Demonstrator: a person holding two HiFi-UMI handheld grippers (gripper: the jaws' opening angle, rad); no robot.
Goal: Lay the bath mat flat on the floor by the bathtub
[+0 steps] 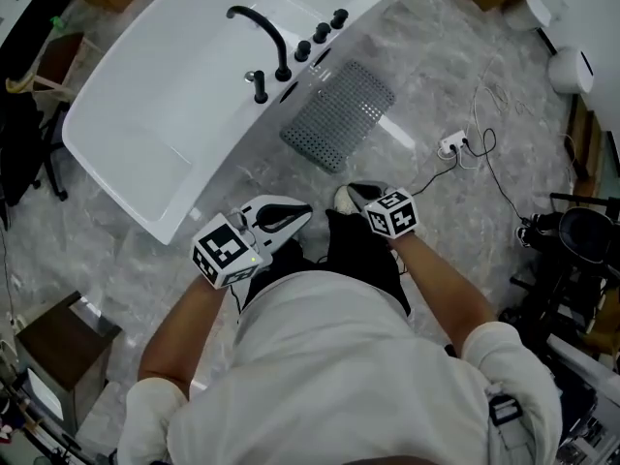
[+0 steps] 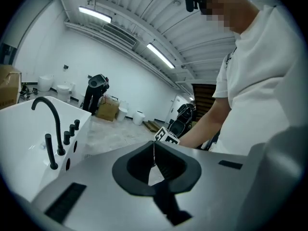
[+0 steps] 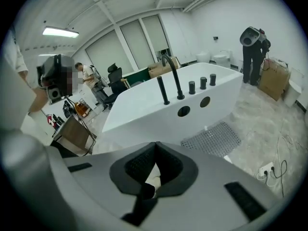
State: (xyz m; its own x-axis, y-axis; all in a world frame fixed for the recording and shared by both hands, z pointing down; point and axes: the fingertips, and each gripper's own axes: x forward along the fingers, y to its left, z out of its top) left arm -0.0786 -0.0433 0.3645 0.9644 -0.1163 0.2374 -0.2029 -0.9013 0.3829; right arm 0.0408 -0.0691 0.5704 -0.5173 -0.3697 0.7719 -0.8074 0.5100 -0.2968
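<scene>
You hold the left gripper [image 1: 289, 217] and right gripper [image 1: 360, 196] closed and empty, back from the bath mat [image 1: 339, 114] lying flat by the bathtub [image 1: 165, 95]; check all 4 corners.

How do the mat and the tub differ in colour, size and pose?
The mat is grey and dotted with holes; the tub is plain white. The mat is far smaller than the tub. The mat lies flat on the floor; the tub stands up from it. Both are oblong.
</scene>
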